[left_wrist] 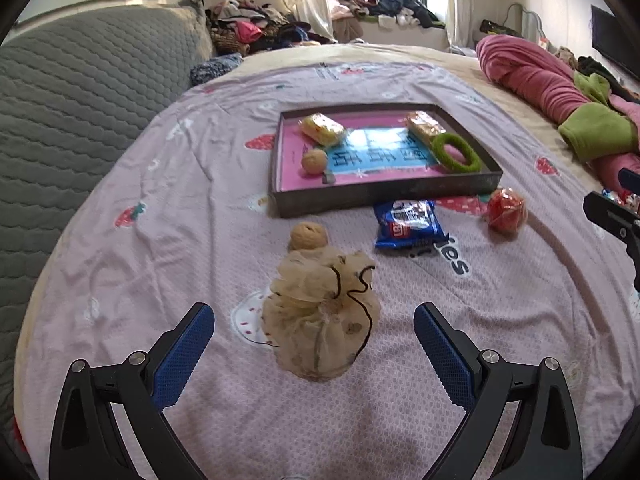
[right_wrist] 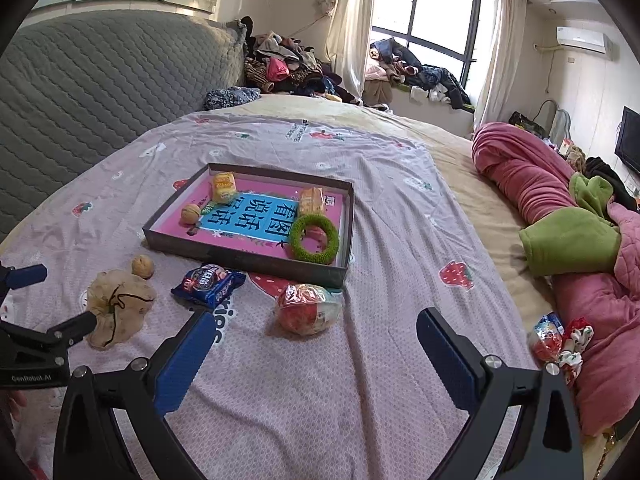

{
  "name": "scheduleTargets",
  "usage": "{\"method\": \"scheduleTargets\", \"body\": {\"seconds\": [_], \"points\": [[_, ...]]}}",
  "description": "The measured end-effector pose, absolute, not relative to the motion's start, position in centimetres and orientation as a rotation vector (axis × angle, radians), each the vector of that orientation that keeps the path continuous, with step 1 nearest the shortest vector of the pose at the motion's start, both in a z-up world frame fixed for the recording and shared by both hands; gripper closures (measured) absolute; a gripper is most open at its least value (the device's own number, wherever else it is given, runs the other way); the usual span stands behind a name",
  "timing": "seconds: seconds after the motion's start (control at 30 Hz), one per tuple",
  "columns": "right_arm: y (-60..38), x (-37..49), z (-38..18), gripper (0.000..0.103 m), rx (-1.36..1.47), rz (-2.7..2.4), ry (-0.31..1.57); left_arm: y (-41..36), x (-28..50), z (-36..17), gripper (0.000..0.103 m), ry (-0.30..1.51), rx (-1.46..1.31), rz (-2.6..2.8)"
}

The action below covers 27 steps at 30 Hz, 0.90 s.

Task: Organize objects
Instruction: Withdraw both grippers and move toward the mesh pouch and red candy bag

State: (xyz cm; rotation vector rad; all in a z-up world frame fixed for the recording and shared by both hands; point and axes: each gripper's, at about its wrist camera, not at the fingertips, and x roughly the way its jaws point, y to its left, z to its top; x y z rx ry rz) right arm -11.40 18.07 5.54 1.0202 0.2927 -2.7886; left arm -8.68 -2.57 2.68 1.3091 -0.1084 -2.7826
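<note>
Left claw (left_wrist: pixel 314 350) wide open, both fingers straddling a beige mesh pouch (left_wrist: pixel 322 316) on the bed (left_wrist: pixel 160 240), not touching it. A walnut (left_wrist: pixel 308 235) sits just behind the pouch. Further right, blue cookie packet (left_wrist: pixel 408 224) lies against the near wall of the box tray (left_wrist: pixel 384 194), which holds snacks and a green ring (left_wrist: pixel 456 152). Right claw (right_wrist: pixel 316 354) open, empty, near a red wrapped ball (right_wrist: pixel 308 308).
</note>
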Motion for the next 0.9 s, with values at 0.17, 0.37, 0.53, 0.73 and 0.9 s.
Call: {"method": "scheduleTargets", "body": {"seconds": [0.17, 0.37, 0.53, 0.73, 0.9], "points": [[17.8, -12.5, 4.4, 0.002, 1.041, -2.783, 0.31, -3.0, -9.5, 1.4, 0.003, -0.099, 1.337, -2.755], [17.2, -13.5, 2.9, 0.001, 1.061, -2.769, 0.352, -3.7, -10.3, 0.7, 0.003, -0.072, 1.355, -2.738], [16.7, -14.6, 1.4, 0.001, 1.108, -2.751, 0.369, -3.8, -10.9, 0.1, 0.003, -0.058, 1.374, -2.729], [16.3, -16.1, -0.2, 0.001, 1.151, -2.739, 0.377, -3.8, -11.7, -0.8, 0.003, -0.043, 1.398, -2.721], [16.1, -17.5, -1.5, 0.001, 1.186, -2.734, 0.38, -3.6, -12.3, -1.7, 0.003, -0.047, 1.412, -2.716]]}}
